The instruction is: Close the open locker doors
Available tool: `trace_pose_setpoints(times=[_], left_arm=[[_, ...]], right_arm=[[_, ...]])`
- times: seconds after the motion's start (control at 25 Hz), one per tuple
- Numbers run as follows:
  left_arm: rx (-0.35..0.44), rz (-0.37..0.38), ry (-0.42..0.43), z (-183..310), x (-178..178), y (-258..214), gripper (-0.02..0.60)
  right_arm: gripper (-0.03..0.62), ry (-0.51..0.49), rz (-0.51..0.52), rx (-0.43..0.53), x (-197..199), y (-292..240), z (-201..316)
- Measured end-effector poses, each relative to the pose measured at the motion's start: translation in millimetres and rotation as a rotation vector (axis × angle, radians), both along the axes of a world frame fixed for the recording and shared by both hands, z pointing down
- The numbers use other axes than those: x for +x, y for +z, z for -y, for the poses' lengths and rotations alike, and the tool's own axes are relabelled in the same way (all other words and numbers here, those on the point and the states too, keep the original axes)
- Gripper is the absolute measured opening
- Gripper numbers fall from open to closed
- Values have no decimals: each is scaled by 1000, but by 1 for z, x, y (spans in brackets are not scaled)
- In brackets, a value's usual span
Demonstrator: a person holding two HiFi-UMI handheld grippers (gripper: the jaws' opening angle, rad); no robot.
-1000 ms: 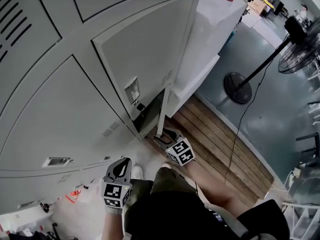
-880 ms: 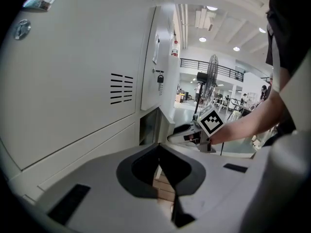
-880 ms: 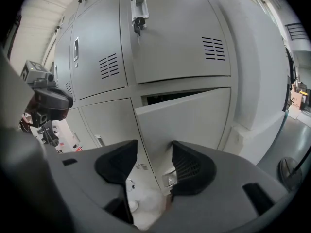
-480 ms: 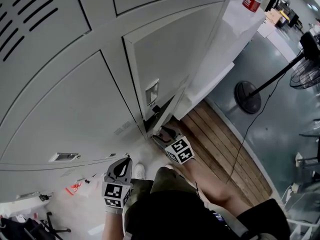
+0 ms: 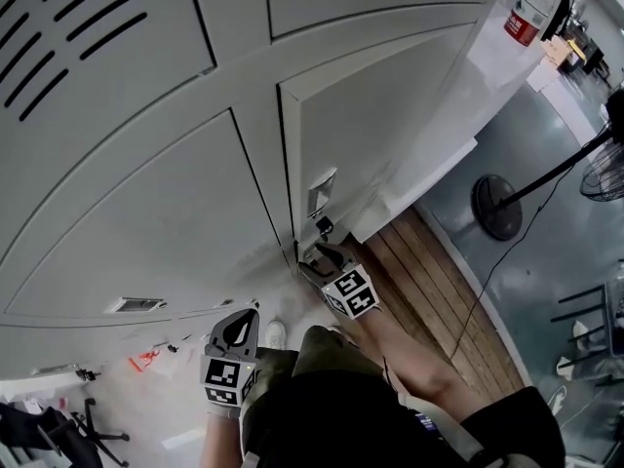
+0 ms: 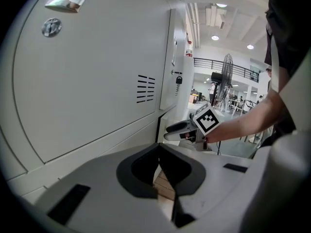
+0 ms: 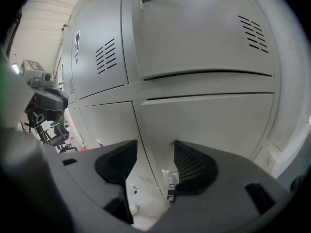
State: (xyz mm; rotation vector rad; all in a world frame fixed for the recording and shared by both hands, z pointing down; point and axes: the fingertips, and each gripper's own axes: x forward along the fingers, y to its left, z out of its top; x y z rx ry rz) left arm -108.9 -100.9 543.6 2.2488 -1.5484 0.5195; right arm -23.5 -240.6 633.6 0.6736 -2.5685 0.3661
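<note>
At the foot of the locker bank, the lower right locker door point(image 5: 390, 125) lies almost flush with its frame, with its latch plate point(image 5: 322, 193) near the free edge. The right gripper point(image 5: 320, 258) has its tips just beside that edge, jaws spread, nothing pinched. The left gripper point(image 5: 237, 331) is held back by the person's legs, jaws pressed together, empty.

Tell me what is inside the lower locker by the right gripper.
Nothing inside shows. The locker door stands shut or almost shut and covers everything behind it. The right gripper, jaws apart and empty, is close to the latch.
</note>
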Motion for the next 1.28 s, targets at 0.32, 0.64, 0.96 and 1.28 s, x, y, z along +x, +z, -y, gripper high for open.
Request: trace_pose_setpoints(times=[0.32,0.64,0.96,1.28], left_arm=[[-2,6,-28,4,-2,2,8],[-26,12,-16,6,1,3,8],[0,13,-13,8,1,0,8],[5,5,31,12,10,-2,8]], right_arm=[[235,-35,4,2,-11,2,8],[244,-46,9,-1,-18,1,13],[252,-41,11,-2,-19,0,13],[252,0,23,-4,-5,-7,9]])
